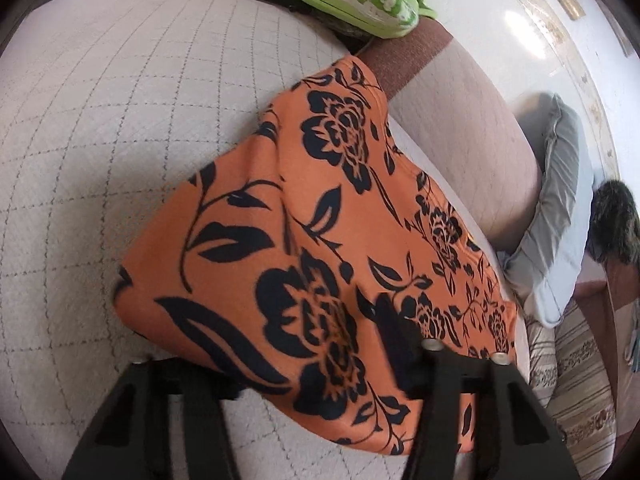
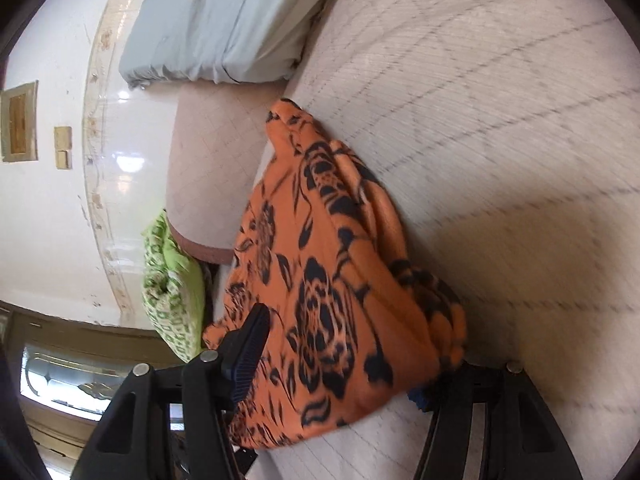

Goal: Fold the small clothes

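Cloth mid-fold on the bed (image 1: 100,140).
The orange floral garment (image 1: 320,220) drapes between both grippers above the quilted mattress near its edge. Left gripper (image 1: 276,344) and right gripper (image 2: 340,364) each stand spread wide, fabric bunched between the jaws; whether they truly pinch it, I cannot tell. Next, probably lay it flat.
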Demonstrator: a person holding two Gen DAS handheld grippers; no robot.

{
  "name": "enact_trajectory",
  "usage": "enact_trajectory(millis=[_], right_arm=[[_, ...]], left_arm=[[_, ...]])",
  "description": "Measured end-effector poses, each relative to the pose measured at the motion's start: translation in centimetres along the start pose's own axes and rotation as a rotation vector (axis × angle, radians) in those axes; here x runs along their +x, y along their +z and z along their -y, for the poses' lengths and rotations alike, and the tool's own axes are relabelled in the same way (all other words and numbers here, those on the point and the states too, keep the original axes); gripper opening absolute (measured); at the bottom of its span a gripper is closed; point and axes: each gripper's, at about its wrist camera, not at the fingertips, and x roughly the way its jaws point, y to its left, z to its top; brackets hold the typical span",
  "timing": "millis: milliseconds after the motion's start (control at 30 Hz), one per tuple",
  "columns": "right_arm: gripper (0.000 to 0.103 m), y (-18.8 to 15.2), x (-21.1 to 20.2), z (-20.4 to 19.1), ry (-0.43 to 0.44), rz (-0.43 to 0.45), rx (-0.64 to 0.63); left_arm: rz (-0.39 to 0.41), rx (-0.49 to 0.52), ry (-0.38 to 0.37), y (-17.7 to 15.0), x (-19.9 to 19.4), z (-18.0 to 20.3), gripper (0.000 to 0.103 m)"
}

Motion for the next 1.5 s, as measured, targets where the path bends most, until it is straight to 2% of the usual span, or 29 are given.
enact_trajectory(millis=[67, 100, 133, 167, 200, 233, 267, 300, 367, 400, 433, 467, 533, 633, 767, 900, 1200, 1300, 1367, 1467, 1500], right_arm=[[0.062, 0.1, 0.9, -0.7, 0.01, 0.002, -0.034], [0.059, 0.1, 1.4, -1.0, 0.002, 0.003, -0.06], [0.045, 0.0, 1.7, -1.2, -0.012, 0.005, -0.08], [0.024, 0.0, 2.3, -1.3, -0.044, -0.001, -0.103], [0.022, 0.0, 2.6, -1.1, -0.067, -0.008, -0.11], [0.02, -0.1, 2.7, -0.9, -0.076, -0.005, -0.11], [0.019, -0.2, 2.6, -1.1, -0.078, 0.003, -0.121], [0.019, -0.3, 2.6, -1.4, -0.088, 0.006, -0.14], [0.017, -0.6, 2.3, -2.3, -0.118, 0.023, -0.203], [0.017, -1.0, 2.1, -2.8, -0.117, 0.038, -0.23], [0.017, -1.2, 1.7, -3.1, -0.111, 0.048, -0.248], [0.016, -1.5, 1.3, -3.6, -0.105, 0.06, -0.272], [0.016, -2.3, 0.4, -5.0, -0.112, 0.088, -0.353], [0.016, -4.1, -0.9, -6.9, -0.146, 0.121, -0.476], [0.015, -6.0, -3.0, -7.5, -0.171, 0.131, -0.529], [0.015, -7.6, -6.4, -6.6, -0.174, 0.123, -0.519], [0.015, -11.3, -14.4, -3.0, -0.218, 0.014, -0.488], [0.016, -12.0, -15.9, -0.8, -0.229, -0.04, -0.451], [0.02, -12.0, -16.0, 0.7, -0.248, -0.096, -0.402], [0.025, -11.3, -17.1, 2.5, -0.269, -0.154, -0.279], [0.026, -11.1, -17.7, 2.4, -0.274, -0.154, -0.28]], left_arm=[[0.003, 0.005, 0.004, 0.1, 0.1, -0.1, 0.041], [0.005, 0.01, 0.001, 0.1, 0.2, 0.0, 0.04], [0.007, 0.01, -0.004, 0.1, 0.3, 0.0, 0.04], [0.007, 0.006, -0.006, 0.2, 0.4, -0.1, 0.04], [0.006, 0.001, -0.015, 0.2, 0.5, -0.1, 0.041], [0.005, -0.01, -0.038, 0.2, 0.6, -0.1, 0.05], [0.006, -0.009, -0.067, 0.3, 0.8, 0.0, 0.064], [0.009, -0.002, -0.086, 0.3, 0.8, 0.2, 0.07], [0.015, 0.044, -0.064, 0.1, 1.0, 0.9, 0.069], [0.024, 0.053, -0.053, 0.1, 1.0, 0.9, 0.062], [0.029, 0.061, -0.04, 0.1, 1.0, 0.8, 0.033], [0.01, 0.059, -0.063, 0.3, 1.3, 0.6, 0.025], [0.001, 0.028, -0.1, 0.6, 1.4, 0.0, 0.022], [0.031, 0.054, -0.124, 0.6, 0.1, 0.2, 0.02], [0.035, 0.081, -0.165, -0.3, -2.9, 0.1, 0.019], [0.021, 0.075, -0.16, -2.8, -6.2, -1.3, 0.019], [-0.033, 0.159, -0.089, -10.6, -13.0, -2.6, 0.019], [-0.044, 0.193, -0.048, -12.9, -13.7, -3.4, 0.02], [-0.041, 0.218, -0.025, -13.6, -13.3, -3.9, 0.024], [-0.027, 0.205, -0.053, -13.2, -12.8, -4.8, 0.03], [-0.026, 0.197, -0.065, -13.2, -12.8, -4.9, 0.031]])
